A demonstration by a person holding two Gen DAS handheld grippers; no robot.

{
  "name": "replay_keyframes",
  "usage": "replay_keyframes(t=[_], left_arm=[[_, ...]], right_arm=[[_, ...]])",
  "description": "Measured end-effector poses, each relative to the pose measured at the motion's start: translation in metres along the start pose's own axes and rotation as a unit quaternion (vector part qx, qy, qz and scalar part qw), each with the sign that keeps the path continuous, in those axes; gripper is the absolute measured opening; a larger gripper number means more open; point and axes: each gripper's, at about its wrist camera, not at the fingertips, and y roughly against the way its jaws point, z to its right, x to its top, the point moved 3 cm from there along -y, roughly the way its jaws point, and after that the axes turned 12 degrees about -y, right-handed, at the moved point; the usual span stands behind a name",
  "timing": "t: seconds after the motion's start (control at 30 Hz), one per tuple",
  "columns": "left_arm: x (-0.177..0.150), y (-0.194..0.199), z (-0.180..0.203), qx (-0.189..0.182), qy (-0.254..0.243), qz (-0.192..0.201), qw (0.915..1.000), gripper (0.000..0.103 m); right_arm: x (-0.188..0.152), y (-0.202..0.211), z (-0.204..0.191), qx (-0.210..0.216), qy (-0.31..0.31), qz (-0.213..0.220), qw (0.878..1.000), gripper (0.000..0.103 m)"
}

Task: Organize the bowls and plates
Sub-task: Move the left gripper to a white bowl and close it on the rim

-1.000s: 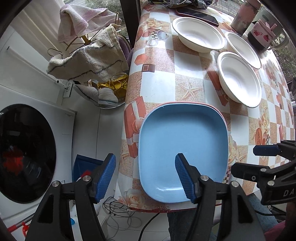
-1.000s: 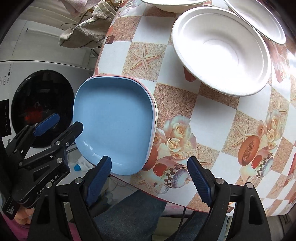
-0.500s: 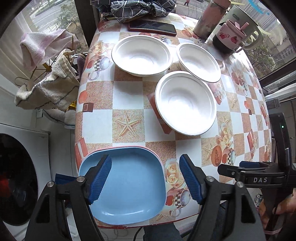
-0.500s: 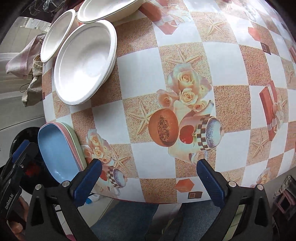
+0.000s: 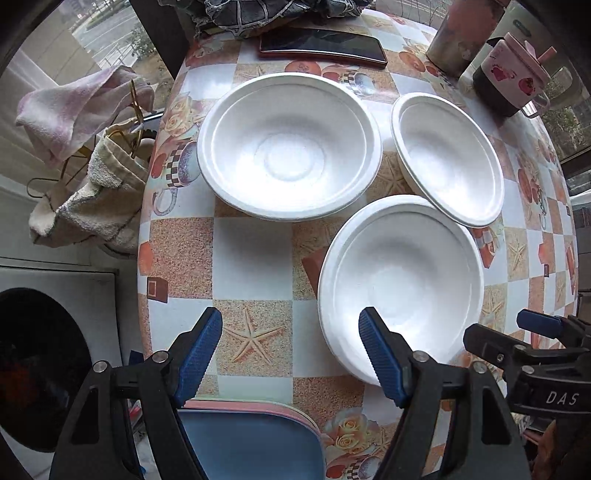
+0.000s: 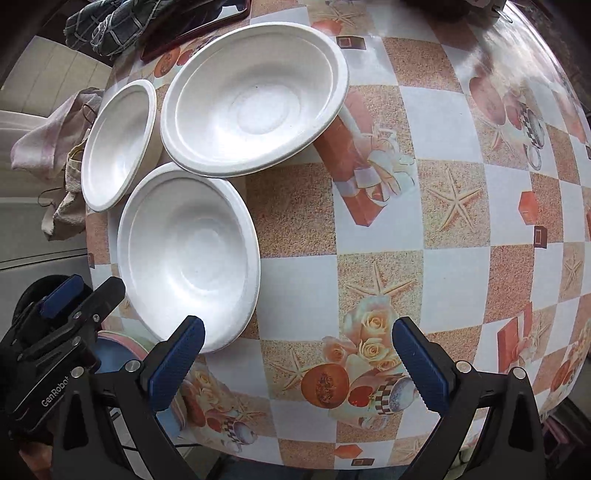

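Note:
Three white bowls stand on the patterned table: a near bowl, a far left bowl and a far right bowl. A stack of square plates with a blue plate on top lies at the table's near edge. My left gripper is open and empty, above the table just left of the near bowl, its right finger over the rim. My right gripper is open and empty, just right of the near bowl.
A phone, a dark cloth, a metal tumbler and a lidded mug stand at the table's far end. Towels hang on a rack left of the table. A washing machine stands at lower left.
Both grippers moved forward over the table, from the blue plate stack toward the white bowls. The right gripper's view swung back left toward the bowls. Both stayed open.

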Motion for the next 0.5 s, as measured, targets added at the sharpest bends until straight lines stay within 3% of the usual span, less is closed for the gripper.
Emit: replay_keyframes(t=[0.27, 0.37, 0.43, 0.47, 0.5], left_arm=[[0.014, -0.033, 0.000, -0.001, 0.007, -0.034, 0.9994, 0.078], [0.015, -0.045, 0.001, -0.016, 0.009, -0.054, 0.9984, 0.059], [0.016, -0.048, 0.004, -0.028, 0.011, -0.060, 0.9977, 0.046], [0.016, -0.049, 0.006, -0.032, 0.009, -0.061, 0.9976, 0.042], [0.017, -0.050, 0.009, -0.035, 0.004, -0.061, 0.9975, 0.034]], right_arm=[[0.033, -0.030, -0.021, -0.010, 0.018, -0.003, 1.000, 0.102], [0.041, -0.034, -0.025, -0.011, 0.020, -0.001, 1.000, 0.102], [0.044, -0.036, -0.031, -0.004, 0.025, -0.003, 1.000, 0.090], [0.043, -0.038, -0.033, -0.004, 0.029, -0.008, 1.000, 0.070], [0.045, -0.038, -0.036, -0.011, 0.036, -0.006, 0.999, 0.066]])
